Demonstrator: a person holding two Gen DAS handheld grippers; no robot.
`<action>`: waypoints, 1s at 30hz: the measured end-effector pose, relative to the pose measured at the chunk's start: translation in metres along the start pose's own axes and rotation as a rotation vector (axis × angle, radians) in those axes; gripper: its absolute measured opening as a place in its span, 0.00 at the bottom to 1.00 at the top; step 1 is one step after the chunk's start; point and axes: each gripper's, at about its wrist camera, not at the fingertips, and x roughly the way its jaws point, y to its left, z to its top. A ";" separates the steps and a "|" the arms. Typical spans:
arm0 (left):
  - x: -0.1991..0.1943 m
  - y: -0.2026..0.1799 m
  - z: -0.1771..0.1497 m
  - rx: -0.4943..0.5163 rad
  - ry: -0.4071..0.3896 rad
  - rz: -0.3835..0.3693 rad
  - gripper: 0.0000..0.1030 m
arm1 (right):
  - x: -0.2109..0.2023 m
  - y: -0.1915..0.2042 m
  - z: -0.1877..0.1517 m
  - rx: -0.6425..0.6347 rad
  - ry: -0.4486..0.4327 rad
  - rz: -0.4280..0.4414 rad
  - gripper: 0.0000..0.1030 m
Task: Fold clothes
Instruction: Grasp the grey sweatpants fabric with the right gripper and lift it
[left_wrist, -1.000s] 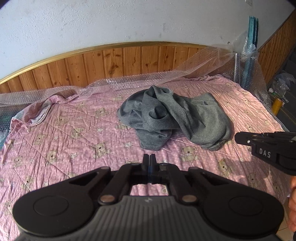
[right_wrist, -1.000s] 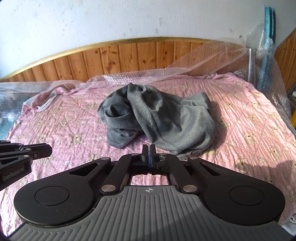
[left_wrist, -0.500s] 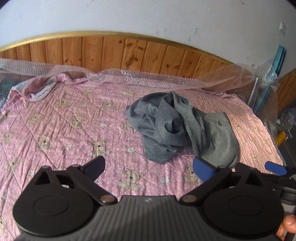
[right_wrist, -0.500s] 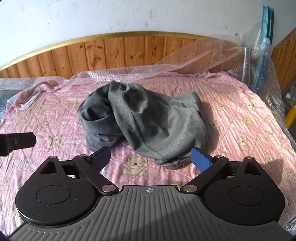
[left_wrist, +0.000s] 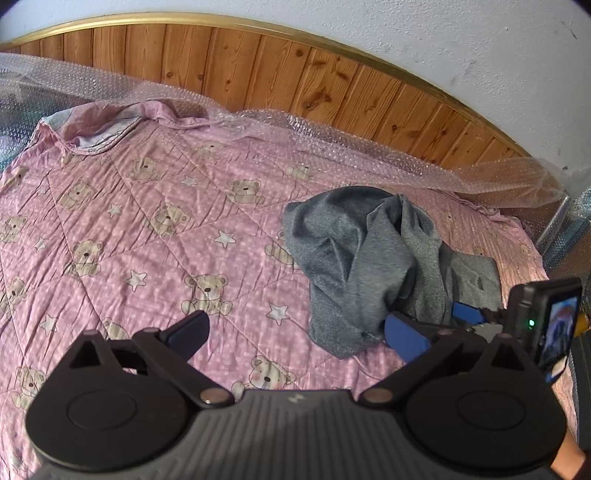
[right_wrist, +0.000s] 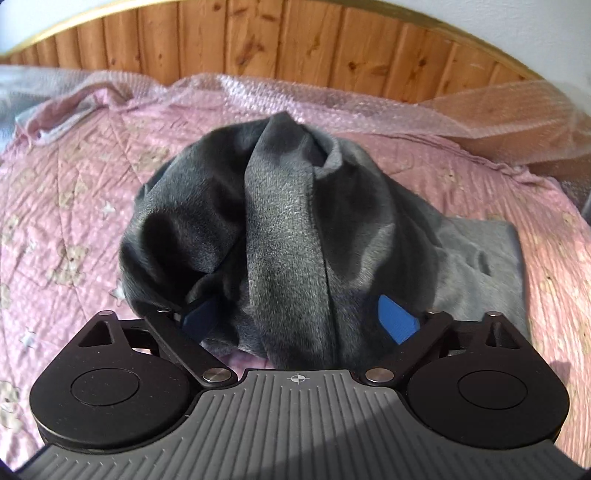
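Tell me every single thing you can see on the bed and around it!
grey garment: one, grey, crumpled in a heap on the quilt.
quilt: one, pink with teddy bears and stars, spread over the bed.
bubble wrap: clear, lying along the far edge of the bed.
headboard: one, brown wood with a gold rim, against the wall.
wall: white, behind the headboard.
left gripper: one, black with blue fingers, open over bare quilt.
right gripper: one, black with blue fingers, closing around a bunch of the garment.
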 end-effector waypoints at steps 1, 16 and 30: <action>0.003 0.000 0.000 -0.003 0.004 0.003 1.00 | 0.006 -0.003 0.002 -0.013 0.008 0.032 0.42; 0.112 -0.061 0.037 -0.014 0.032 -0.047 1.00 | -0.092 -0.210 -0.141 0.333 0.193 -0.331 0.03; 0.077 -0.207 -0.077 0.648 0.153 -0.516 0.15 | -0.086 -0.278 -0.196 0.630 0.238 -0.499 0.12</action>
